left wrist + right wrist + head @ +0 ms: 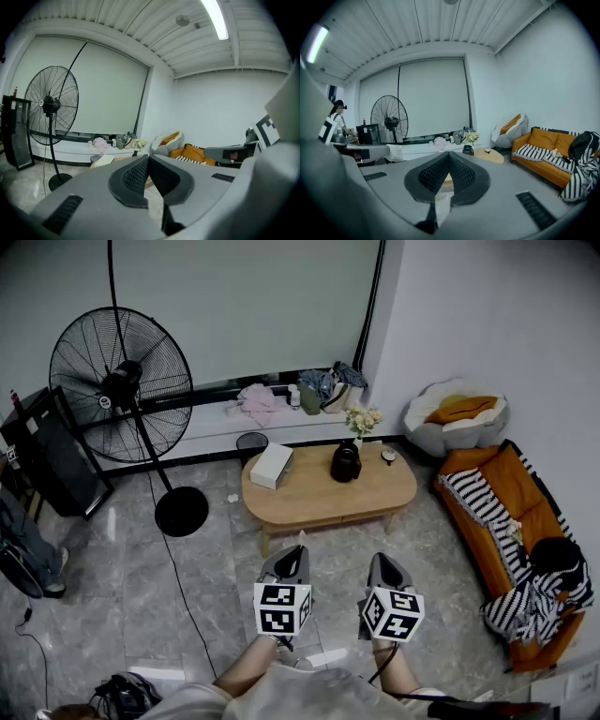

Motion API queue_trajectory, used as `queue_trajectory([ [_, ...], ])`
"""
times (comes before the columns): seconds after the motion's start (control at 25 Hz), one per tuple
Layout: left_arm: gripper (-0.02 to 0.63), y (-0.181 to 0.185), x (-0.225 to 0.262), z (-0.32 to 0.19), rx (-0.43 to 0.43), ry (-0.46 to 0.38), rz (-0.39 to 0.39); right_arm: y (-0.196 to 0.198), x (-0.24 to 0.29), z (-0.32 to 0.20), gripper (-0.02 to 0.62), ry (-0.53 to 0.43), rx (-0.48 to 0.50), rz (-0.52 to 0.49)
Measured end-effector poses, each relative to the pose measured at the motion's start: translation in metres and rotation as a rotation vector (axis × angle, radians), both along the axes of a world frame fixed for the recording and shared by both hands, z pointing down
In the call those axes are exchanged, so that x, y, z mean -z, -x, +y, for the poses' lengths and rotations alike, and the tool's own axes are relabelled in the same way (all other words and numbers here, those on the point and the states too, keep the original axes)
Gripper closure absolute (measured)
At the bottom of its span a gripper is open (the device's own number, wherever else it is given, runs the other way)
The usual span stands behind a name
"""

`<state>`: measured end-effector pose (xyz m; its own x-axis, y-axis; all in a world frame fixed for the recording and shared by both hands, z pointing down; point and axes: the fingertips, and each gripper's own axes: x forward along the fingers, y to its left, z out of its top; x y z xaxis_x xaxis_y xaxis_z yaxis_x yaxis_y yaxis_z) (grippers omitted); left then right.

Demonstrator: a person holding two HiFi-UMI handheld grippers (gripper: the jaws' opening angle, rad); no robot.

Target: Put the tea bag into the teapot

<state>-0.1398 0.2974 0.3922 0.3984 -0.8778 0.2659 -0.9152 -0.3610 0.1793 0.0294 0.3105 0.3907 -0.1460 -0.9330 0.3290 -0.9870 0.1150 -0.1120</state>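
The left gripper's (149, 157) fingers (133, 178) are pressed together at their tips, with nothing between the ribbed black pads. The right gripper's (449, 153) fingers (464, 176) also meet at the tips and are empty.

In the head view both grippers are held low and close to the person, side by side. The left gripper (300, 548) is at 9 o'clock of the right gripper (378, 558). Both are over grey tiled floor (216, 587) and point toward 12 o'clock.

At 12 o'clock from them, well apart, is an oval wooden table (309, 498). The dark teapot (345, 463) stands upright on it, a little past the middle. A white box (271, 465) lies on the table at 9 o'clock of the teapot. A small round thing (388, 456) sits near the teapot at 2 o'clock, too small to tell what it is. The tea bag cannot be picked out in any view.

A bunch of pale flowers (362, 419) stands at the table's far edge, at 12 o'clock of the teapot. A standing fan (120, 385) is at 10 o'clock of the table, and an orange sofa (506, 507) at 3 o'clock.
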Motion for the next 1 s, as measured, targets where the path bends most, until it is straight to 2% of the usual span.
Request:
queue_trajectory([
  [0.4,0.589,-0.003,0.002,-0.004,0.001,-0.01,-0.01,-0.003,0.001,-0.004,0.561,-0.002,0.003,-0.046],
  [0.84,0.589,-0.027,-0.008,-0.015,-0.022,0.001,-0.085,-0.04,-0.011,-0.011,0.561,0.02,-0.011,-0.093],
  [1.0,0.589,-0.038,-0.016,-0.019,-0.016,0.023,-0.073,-0.055,-0.019,-0.015,0.561,0.028,-0.005,-0.09],
])
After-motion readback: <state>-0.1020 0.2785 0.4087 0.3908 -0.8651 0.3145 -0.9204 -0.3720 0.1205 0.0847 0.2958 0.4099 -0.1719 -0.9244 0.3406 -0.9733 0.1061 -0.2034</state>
